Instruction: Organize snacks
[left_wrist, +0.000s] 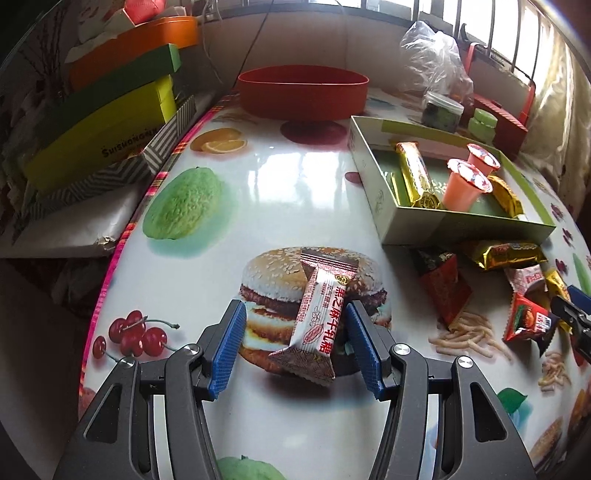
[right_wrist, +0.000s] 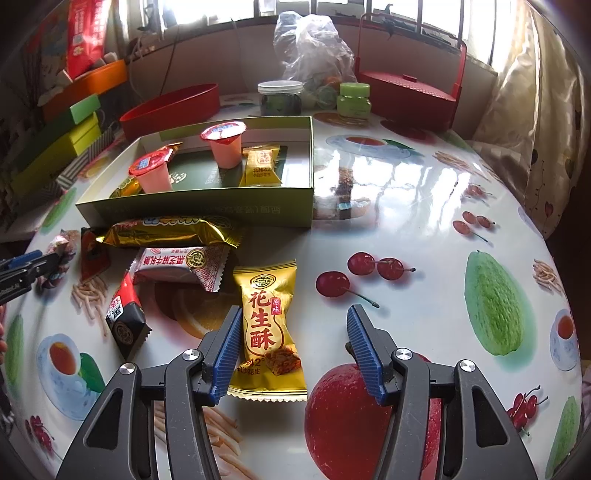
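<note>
A: While the left gripper (left_wrist: 295, 334) gapes, where is the red-and-white foil nougat bar (left_wrist: 320, 313)?
B: Between its jaws, lengthwise, touching one pad, ungripped.

A: And the right gripper (right_wrist: 293, 345)?
B: Half-open; the yellow foil peanut-crisp packet (right_wrist: 269, 334) lies lengthwise beside one pad, unheld.

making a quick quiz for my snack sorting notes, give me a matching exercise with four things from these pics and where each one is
Things:
1. yellow peanut candy packet
2. white sesame candy packet
3. pink jelly cups
4. red oval tub

Places:
A. inside the green box
B. between the right hand-held gripper's fingers
C. far end of the table, behind the box
D. between the left hand-held gripper's fingers

Pairs: 1-B, 2-D, 3-A, 4-C
</note>
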